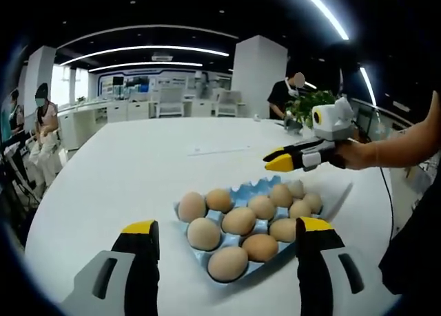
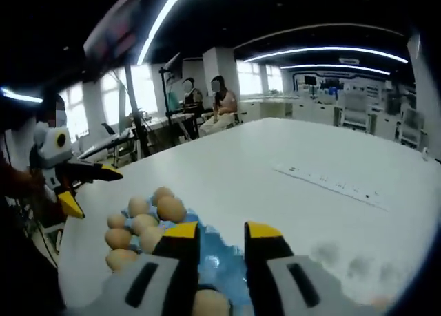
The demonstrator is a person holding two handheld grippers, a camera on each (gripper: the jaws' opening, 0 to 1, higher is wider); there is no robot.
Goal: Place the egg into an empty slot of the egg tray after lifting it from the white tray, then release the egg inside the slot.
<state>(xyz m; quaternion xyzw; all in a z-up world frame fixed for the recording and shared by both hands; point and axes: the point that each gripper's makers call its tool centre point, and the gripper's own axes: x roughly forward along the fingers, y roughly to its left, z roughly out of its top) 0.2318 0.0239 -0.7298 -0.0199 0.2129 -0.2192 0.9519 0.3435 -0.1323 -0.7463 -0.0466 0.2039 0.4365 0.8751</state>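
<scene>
Table [image 1: 138, 164], white, bearing blue egg tray [image 1: 337, 200]. Eggs [image 1: 239, 221] filling most tray slots. Left gripper [image 1: 227, 237] low before tray's near corner, jaws wide apart, empty. Right gripper [image 2: 222, 235] above tray's far side, jaws parted narrowly, nothing clamped; seen also beyond tray [image 1: 282, 161]. Strip [image 1: 219, 150] lying beyond tray.

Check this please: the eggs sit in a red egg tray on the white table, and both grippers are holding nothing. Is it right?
Not quite. The egg tray is light blue, not red, as the left gripper view shows. The rest holds: the eggs sit in it on the white table, and the left gripper and right gripper hold nothing.
</scene>
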